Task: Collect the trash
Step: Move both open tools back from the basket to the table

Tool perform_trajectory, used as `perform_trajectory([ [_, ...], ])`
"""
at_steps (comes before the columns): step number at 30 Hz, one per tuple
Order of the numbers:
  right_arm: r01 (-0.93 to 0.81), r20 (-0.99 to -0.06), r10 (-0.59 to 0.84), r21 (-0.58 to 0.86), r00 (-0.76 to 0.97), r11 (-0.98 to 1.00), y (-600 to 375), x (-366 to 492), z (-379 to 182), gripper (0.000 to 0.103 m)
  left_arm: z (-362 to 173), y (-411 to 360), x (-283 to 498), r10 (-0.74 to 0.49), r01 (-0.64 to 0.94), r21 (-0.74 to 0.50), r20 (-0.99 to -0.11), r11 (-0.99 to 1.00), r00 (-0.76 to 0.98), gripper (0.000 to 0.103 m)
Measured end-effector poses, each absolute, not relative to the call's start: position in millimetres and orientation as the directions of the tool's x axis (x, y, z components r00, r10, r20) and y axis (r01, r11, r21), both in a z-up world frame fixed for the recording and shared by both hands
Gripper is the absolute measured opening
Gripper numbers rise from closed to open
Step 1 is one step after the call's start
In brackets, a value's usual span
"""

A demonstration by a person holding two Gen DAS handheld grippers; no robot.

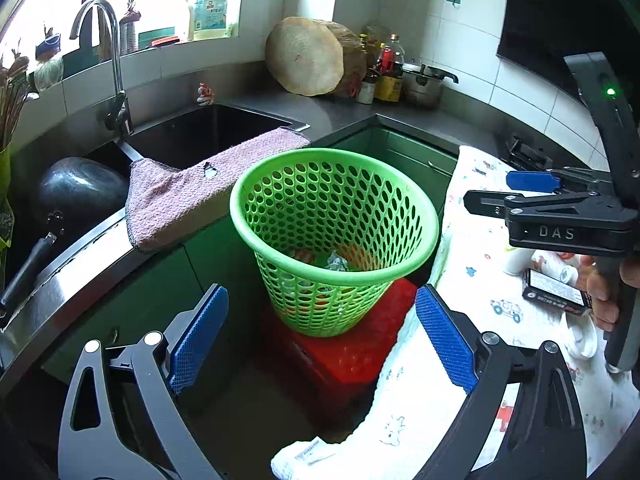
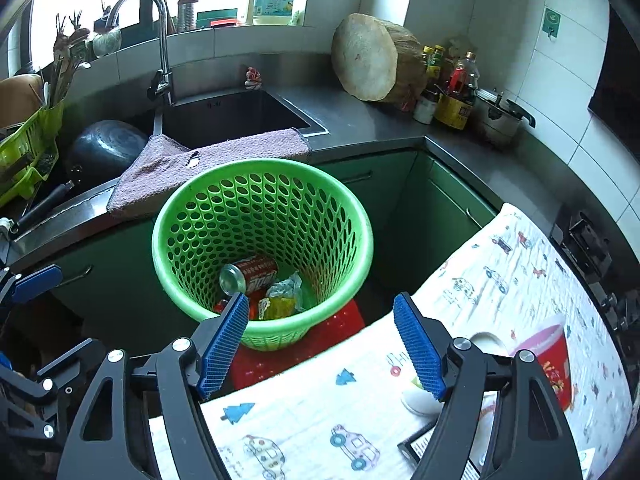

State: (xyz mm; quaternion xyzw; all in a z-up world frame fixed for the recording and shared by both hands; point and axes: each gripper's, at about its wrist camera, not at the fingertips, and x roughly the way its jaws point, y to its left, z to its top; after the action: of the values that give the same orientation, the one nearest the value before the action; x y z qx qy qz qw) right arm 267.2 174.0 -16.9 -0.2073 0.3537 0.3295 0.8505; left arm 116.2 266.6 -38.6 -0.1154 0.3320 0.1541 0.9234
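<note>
A green perforated basket (image 1: 334, 240) (image 2: 262, 248) stands on a red stool (image 1: 352, 344) below the counter. Inside it lie a red drink can (image 2: 250, 274), a crumpled wrapper (image 2: 286, 288) and a yellow packet (image 2: 276, 306). My left gripper (image 1: 322, 340) is open and empty in front of the basket. My right gripper (image 2: 322, 346) (image 1: 490, 191) is open too, with nothing between its blue pads, over the near rim and the edge of a car-print cloth (image 2: 480, 300). On that cloth sit a red paper cup (image 2: 548, 356), a white bottle (image 2: 420, 400) and a black packet (image 1: 556, 292).
A sink (image 2: 232, 116) with a tall faucet (image 2: 160, 40) lies behind the basket, a pink towel (image 2: 200, 160) draped over its front edge. A dark wok (image 2: 104, 148) sits left. A wooden chopping block (image 2: 368, 60), bottles (image 2: 456, 80) and a pot (image 2: 500, 120) fill the corner.
</note>
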Motion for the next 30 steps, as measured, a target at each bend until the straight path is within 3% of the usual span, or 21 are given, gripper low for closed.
perform_trajectory([
  [17,-0.584,-0.705,0.345,-0.121,0.620,0.803,12,232,6,0.078,-19,190,130,0.103,-0.222,-0.119,-0.620,0.968,0.778,0.094],
  [30,-0.478,-0.765,0.227,-0.117,0.602,0.871,-139,228,-19,0.080,-15,136,145,0.043,-0.138,-0.104,-0.629,0.985,0.777,0.095],
])
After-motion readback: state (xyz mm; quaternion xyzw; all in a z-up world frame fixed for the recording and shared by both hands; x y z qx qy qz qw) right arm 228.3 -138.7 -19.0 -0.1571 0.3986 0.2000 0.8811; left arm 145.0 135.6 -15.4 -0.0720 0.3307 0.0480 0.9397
